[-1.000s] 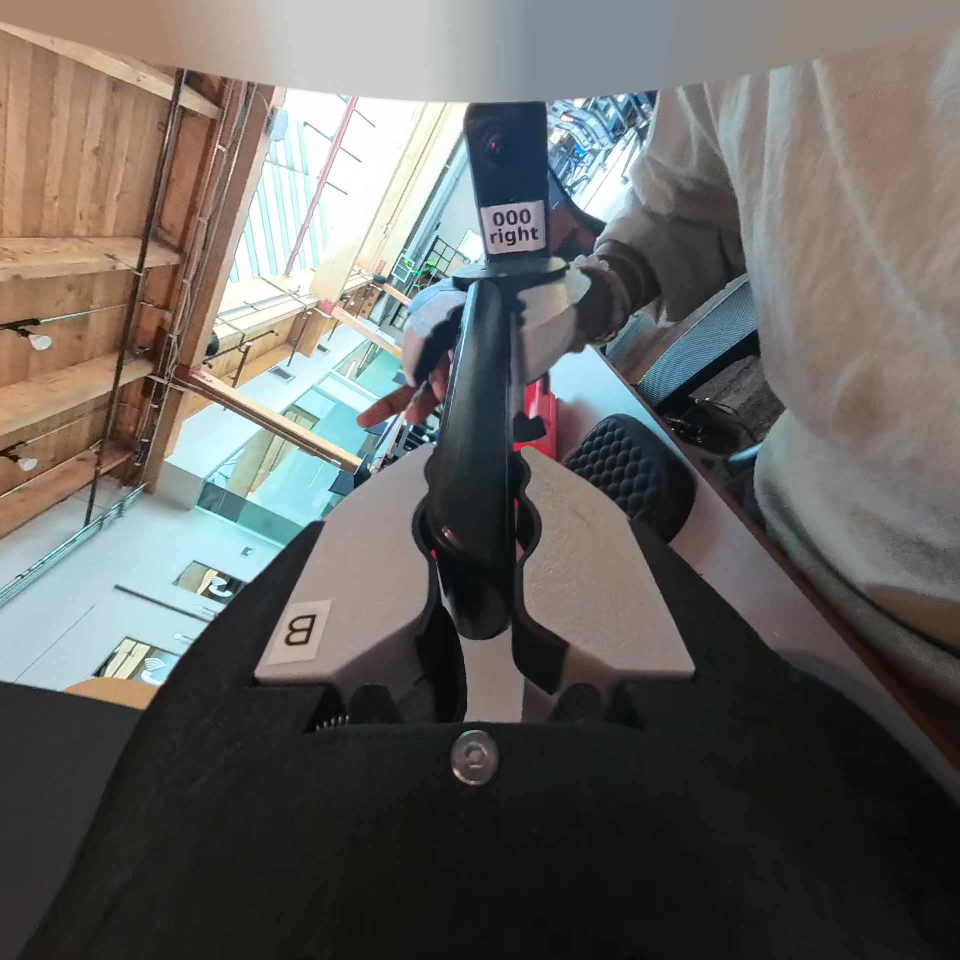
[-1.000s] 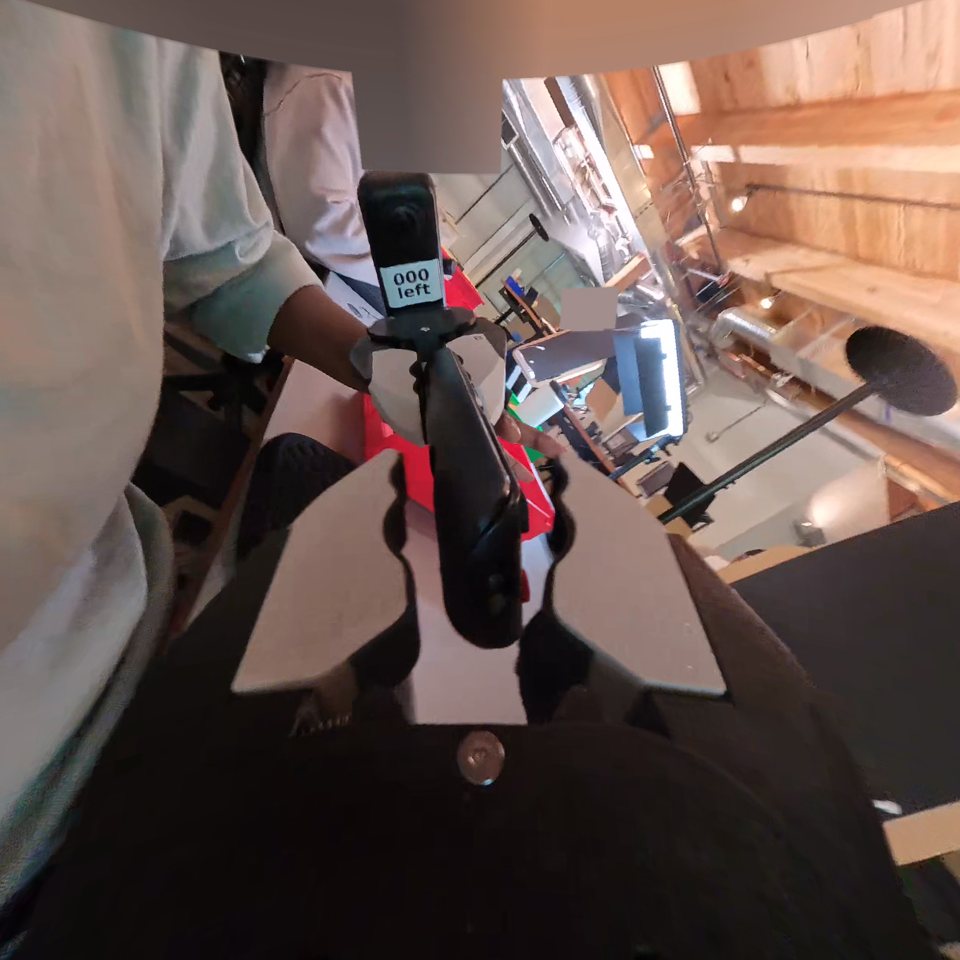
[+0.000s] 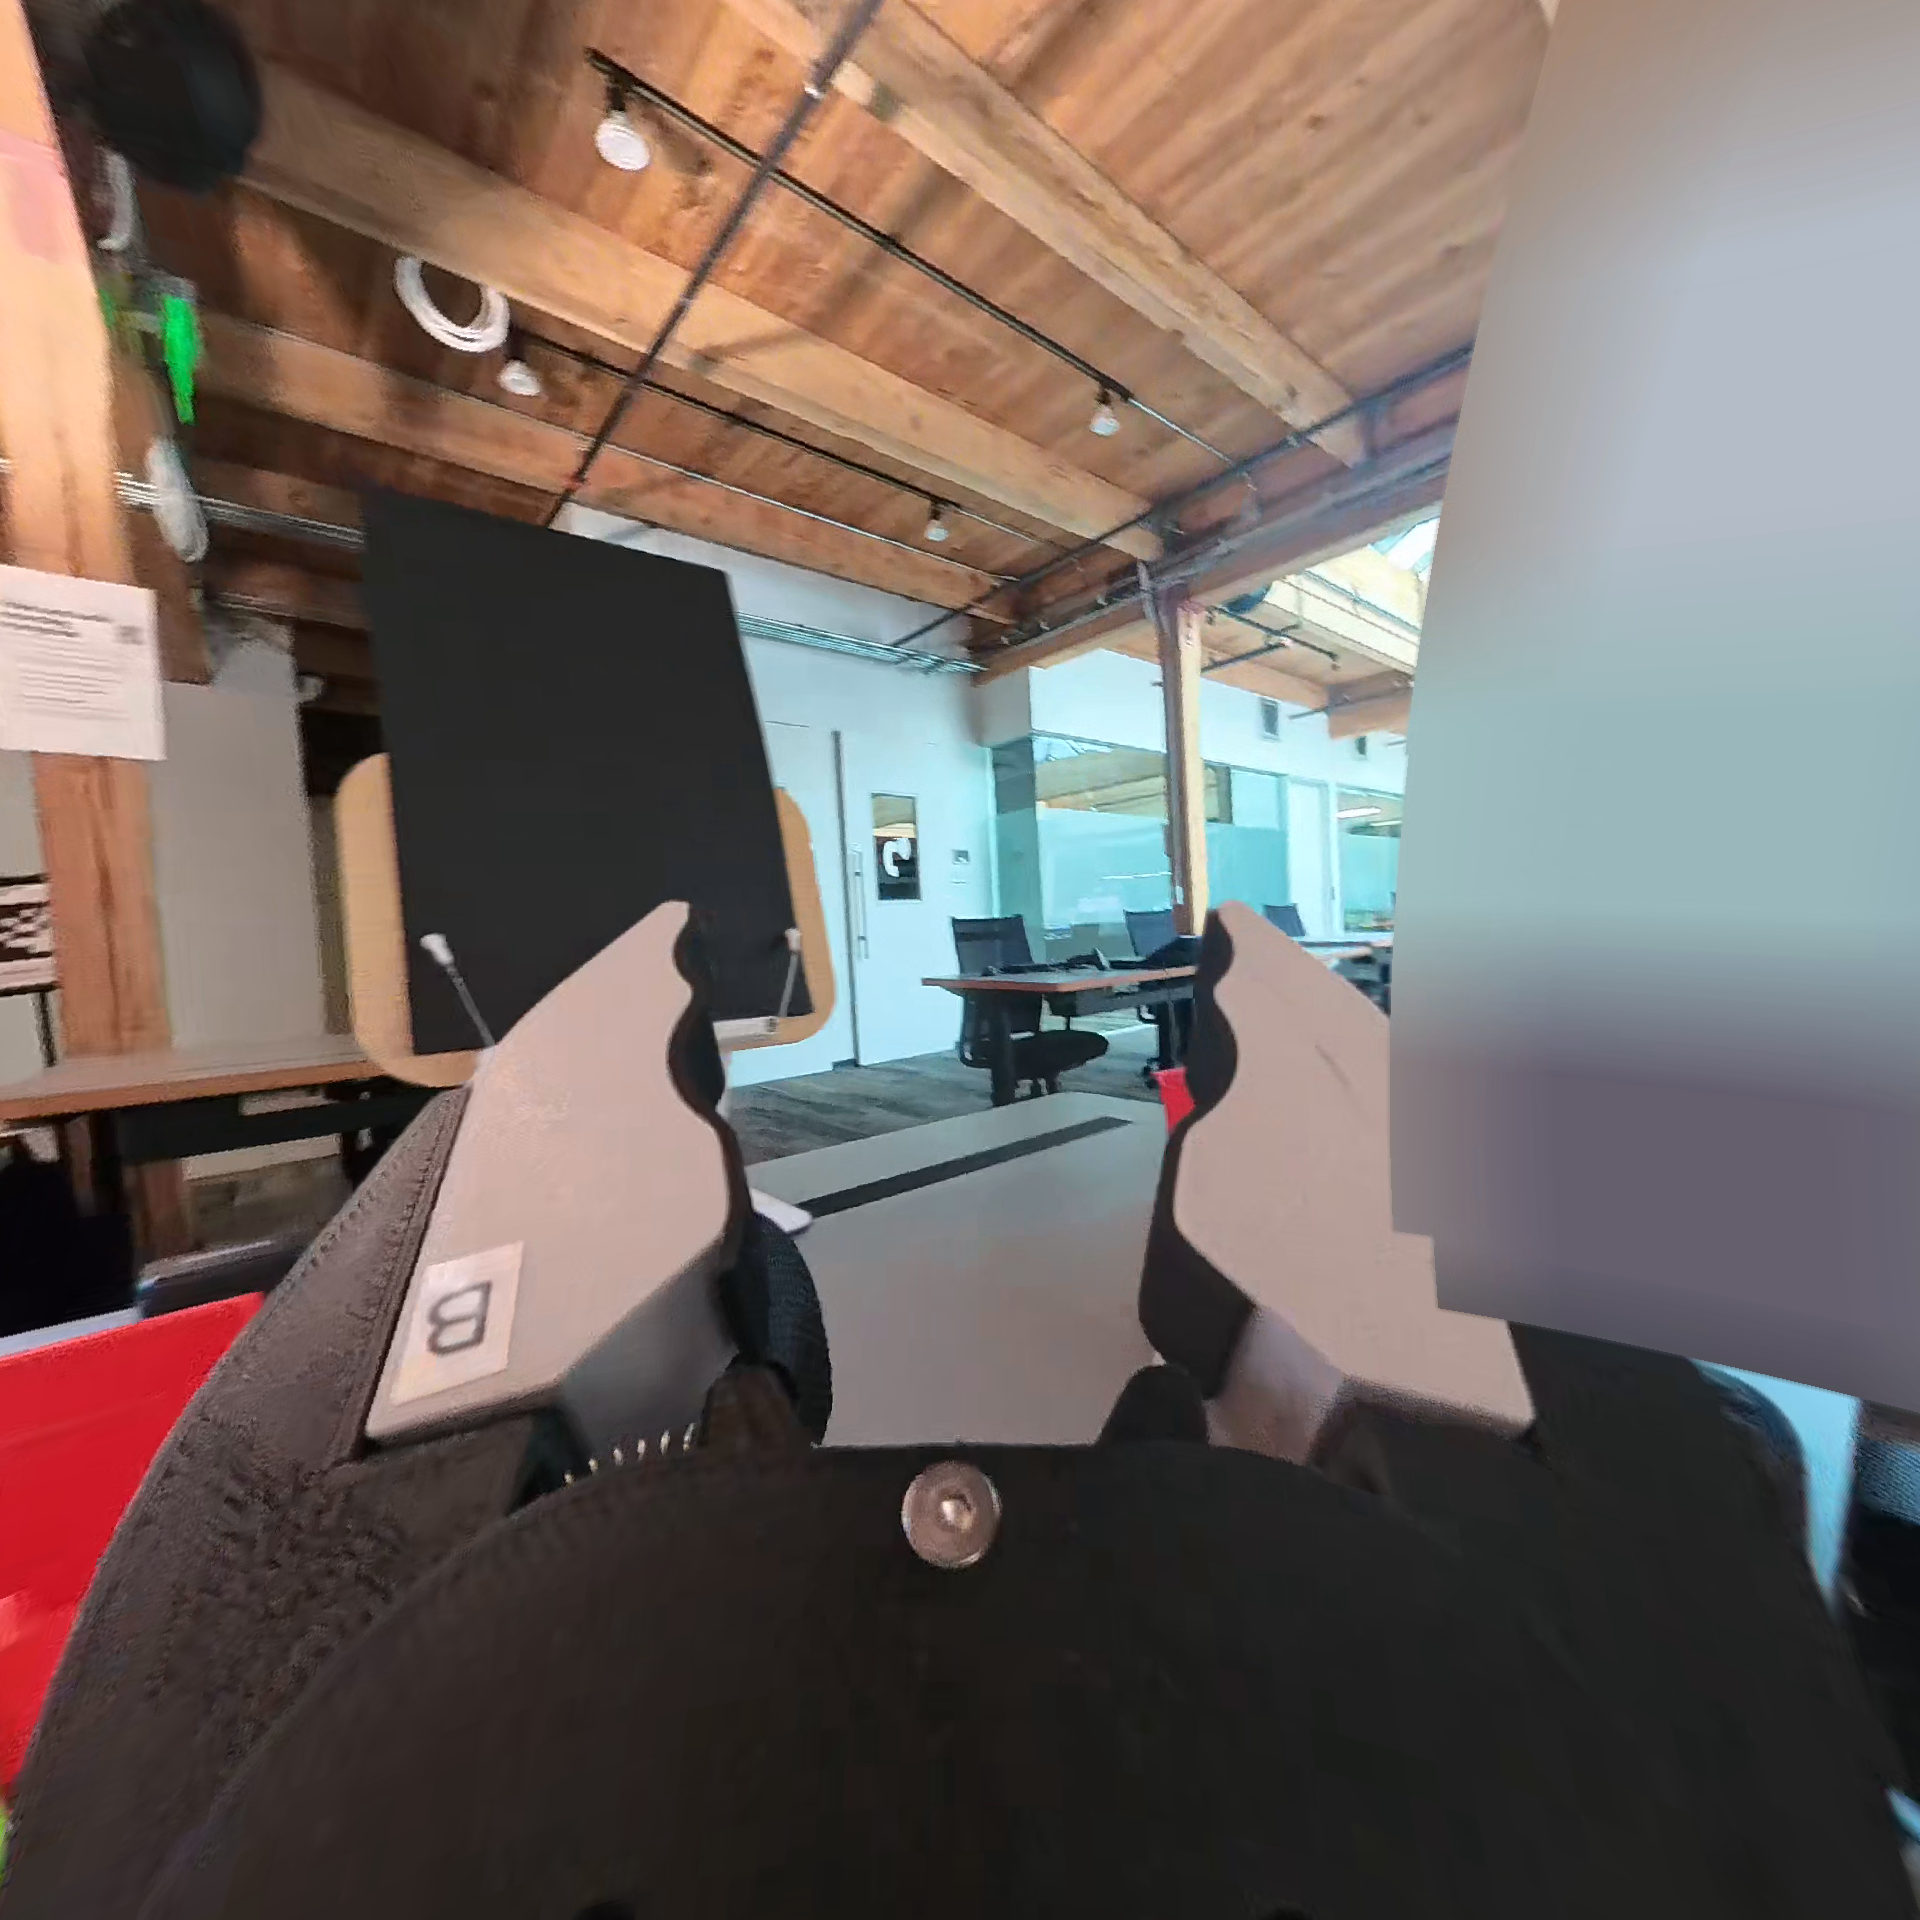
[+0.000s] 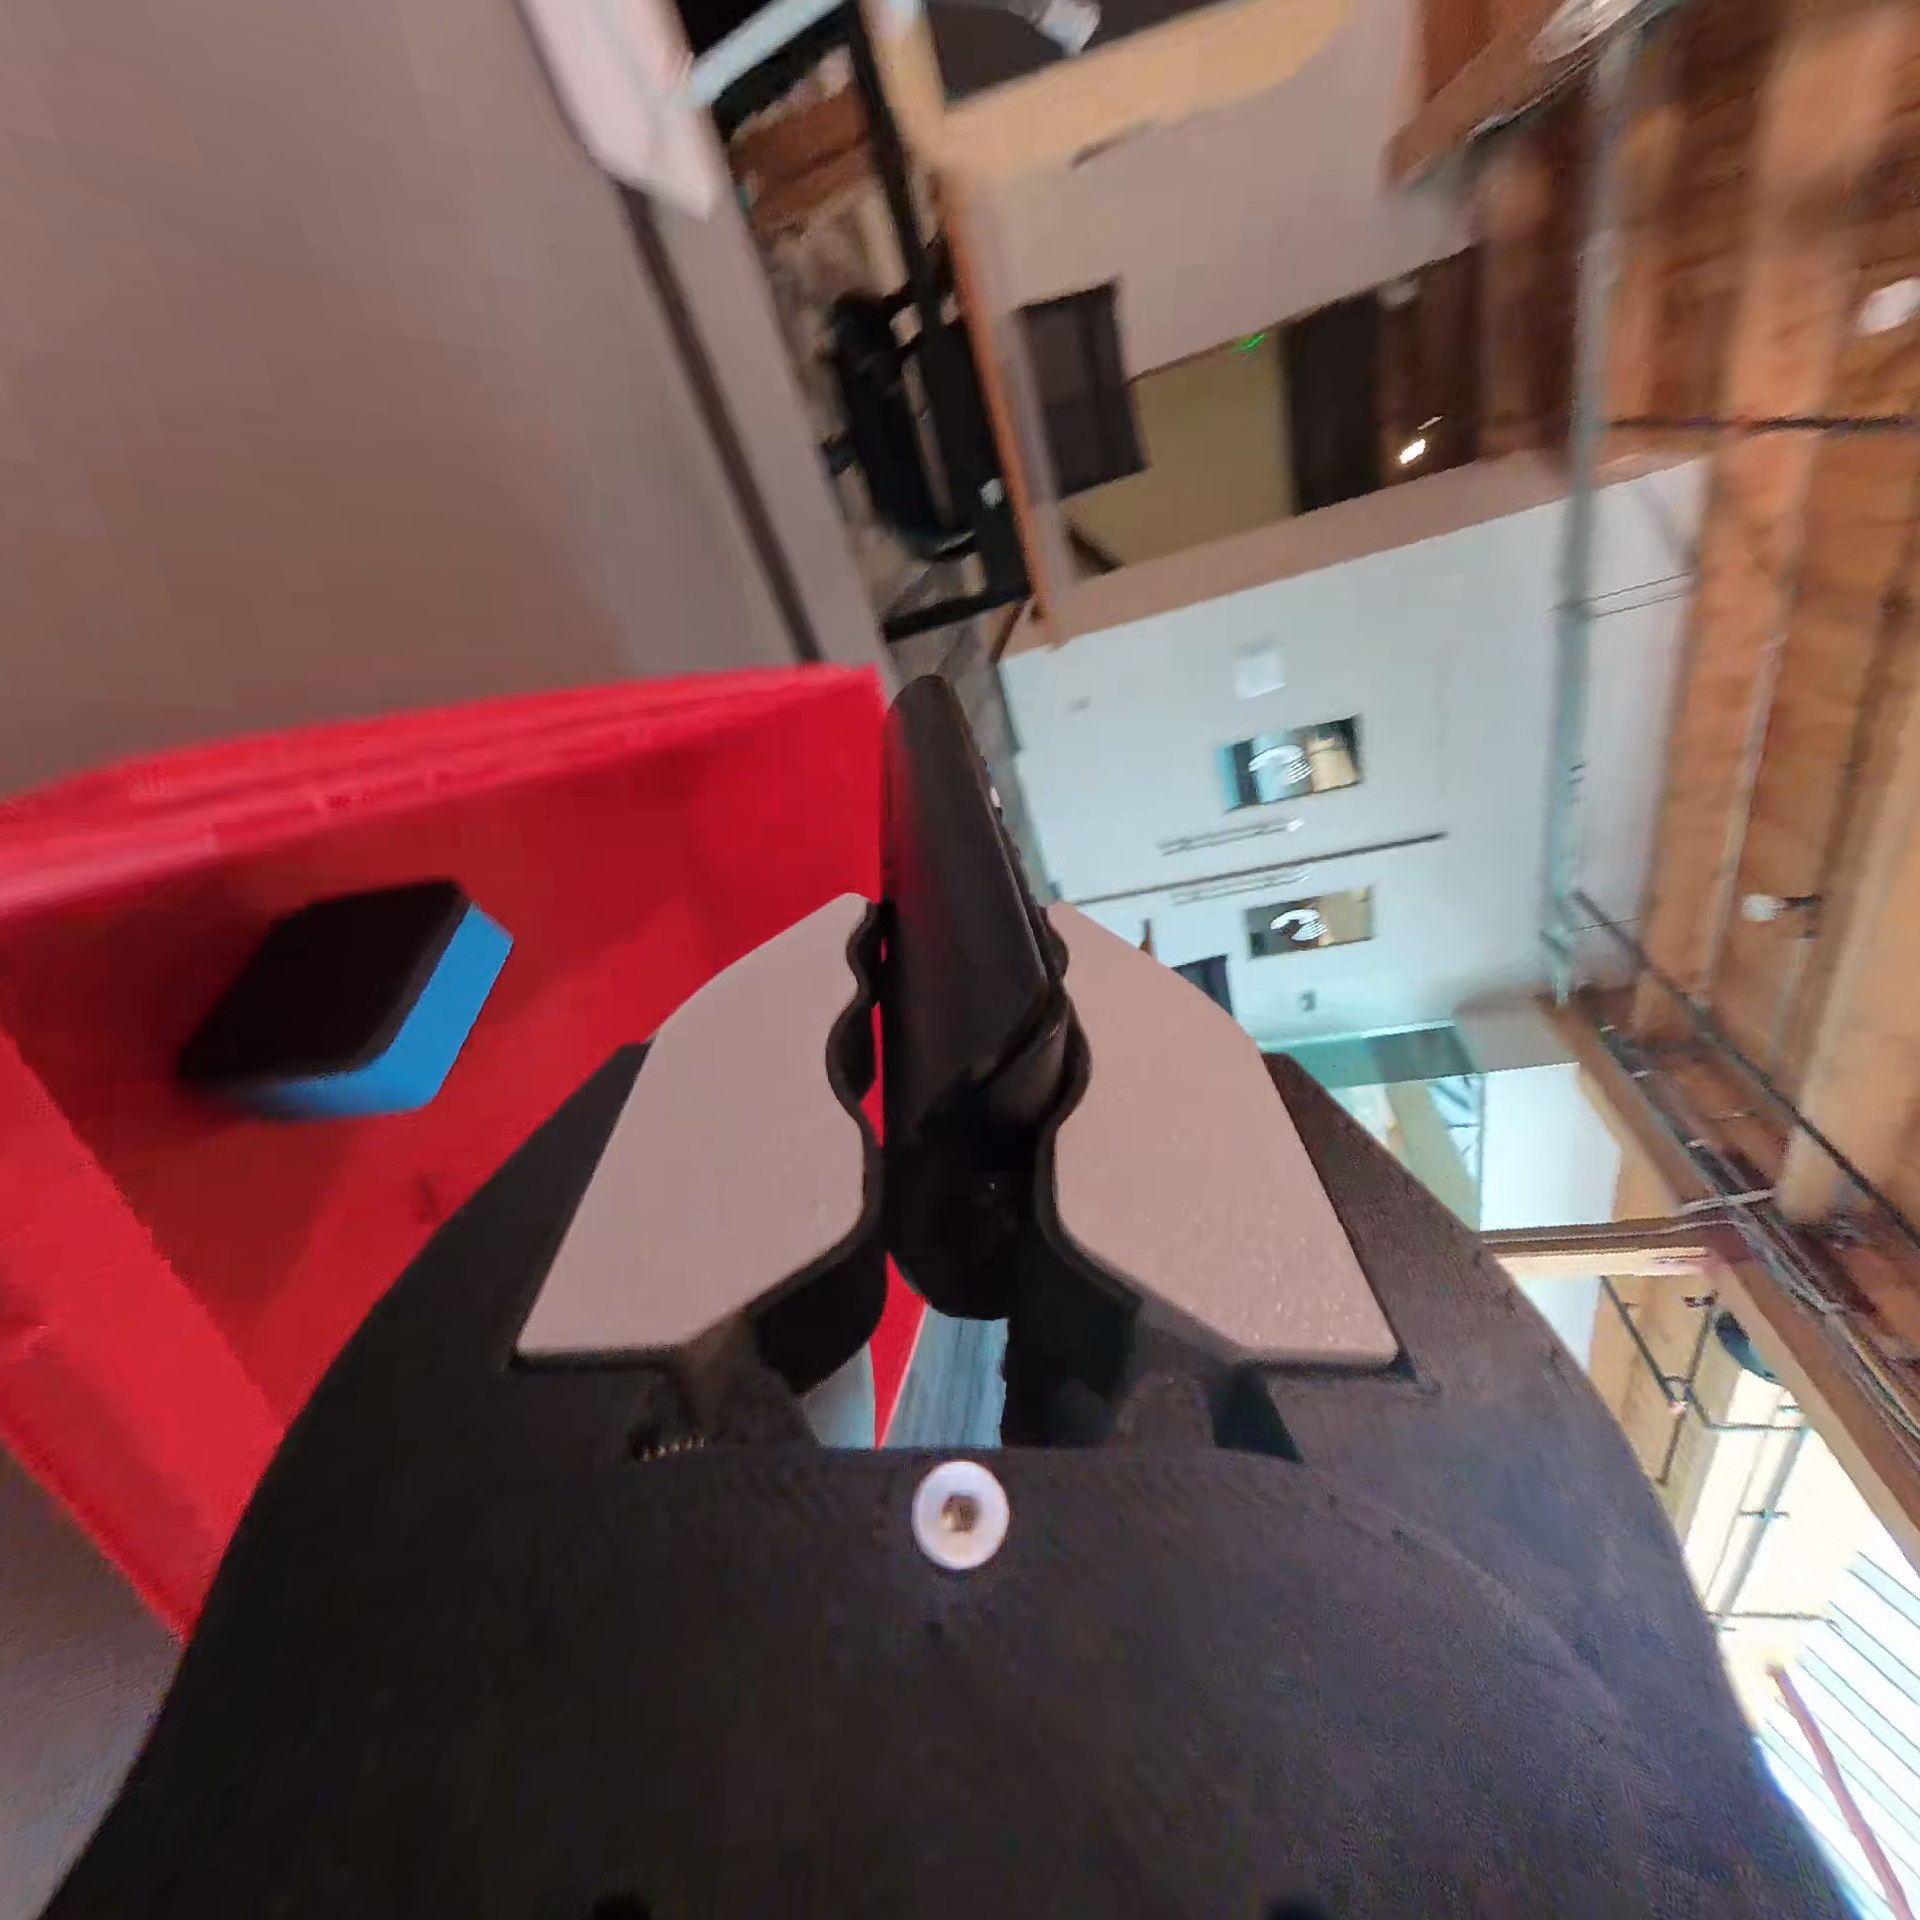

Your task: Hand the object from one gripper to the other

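Observation:
A long black remote-like object point(image 4: 956, 935) stands between the grey fingers of my right gripper point(image 4: 961, 914), which is shut on its lower part; its far end points away from the camera. My left gripper point(image 3: 951, 925) is open and empty, its grey fingers point(image 3: 592, 1132) spread wide, pointing level across the room. The object does not show in the left wrist view, and neither gripper shows in the other's view.
A red bin point(image 4: 436, 935) lies to the left of my right gripper, with a black-and-blue block point(image 4: 343, 997) in it; a red edge also shows in the left wrist view point(image 3: 94, 1455). A grey table top point(image 3: 977, 1288) lies ahead of the left gripper. A black board point(image 3: 571, 758) stands beyond.
The left gripper let go of the black object, opened and swung away. The right gripper closed on the object and has turned toward the red bin.

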`<state>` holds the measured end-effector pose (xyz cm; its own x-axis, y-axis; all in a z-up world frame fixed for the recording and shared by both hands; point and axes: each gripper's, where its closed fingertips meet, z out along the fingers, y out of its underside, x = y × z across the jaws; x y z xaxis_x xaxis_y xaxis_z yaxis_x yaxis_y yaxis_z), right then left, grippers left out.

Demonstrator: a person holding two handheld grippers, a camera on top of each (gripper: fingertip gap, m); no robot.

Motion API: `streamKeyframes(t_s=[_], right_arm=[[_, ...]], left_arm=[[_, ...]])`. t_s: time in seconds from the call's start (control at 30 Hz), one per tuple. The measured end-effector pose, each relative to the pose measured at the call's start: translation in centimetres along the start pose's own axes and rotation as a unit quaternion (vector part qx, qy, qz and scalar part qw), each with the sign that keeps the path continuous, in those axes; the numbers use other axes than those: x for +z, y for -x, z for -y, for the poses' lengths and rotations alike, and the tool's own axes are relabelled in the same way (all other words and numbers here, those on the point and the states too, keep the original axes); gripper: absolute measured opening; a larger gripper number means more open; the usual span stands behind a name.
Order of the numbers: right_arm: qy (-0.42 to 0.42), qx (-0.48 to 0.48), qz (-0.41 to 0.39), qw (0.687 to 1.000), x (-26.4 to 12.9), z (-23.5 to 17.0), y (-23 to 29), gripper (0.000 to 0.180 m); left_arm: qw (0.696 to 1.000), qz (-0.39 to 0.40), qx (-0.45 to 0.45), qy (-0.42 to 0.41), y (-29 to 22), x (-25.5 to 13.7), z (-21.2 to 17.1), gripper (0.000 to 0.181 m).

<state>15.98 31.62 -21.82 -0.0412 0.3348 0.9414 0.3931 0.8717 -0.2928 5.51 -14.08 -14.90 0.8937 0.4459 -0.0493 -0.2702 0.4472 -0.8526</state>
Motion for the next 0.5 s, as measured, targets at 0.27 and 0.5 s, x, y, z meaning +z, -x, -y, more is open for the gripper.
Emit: streamKeyframes(t_s=[0.27,0.5], right_arm=[[0.13,-0.023,0.142,0.981,5.8,-5.9,5.3,0.028],[0.137,-0.048,0.168,0.975,7.7,-6.8,6.7,0.028]], left_arm=[[0.997,0.043,0.058,0.022,2.1,-0.5,-0.1,0.085],[0.992,0.046,0.109,0.054,2.2,-0.7,-1.1,0.084]])
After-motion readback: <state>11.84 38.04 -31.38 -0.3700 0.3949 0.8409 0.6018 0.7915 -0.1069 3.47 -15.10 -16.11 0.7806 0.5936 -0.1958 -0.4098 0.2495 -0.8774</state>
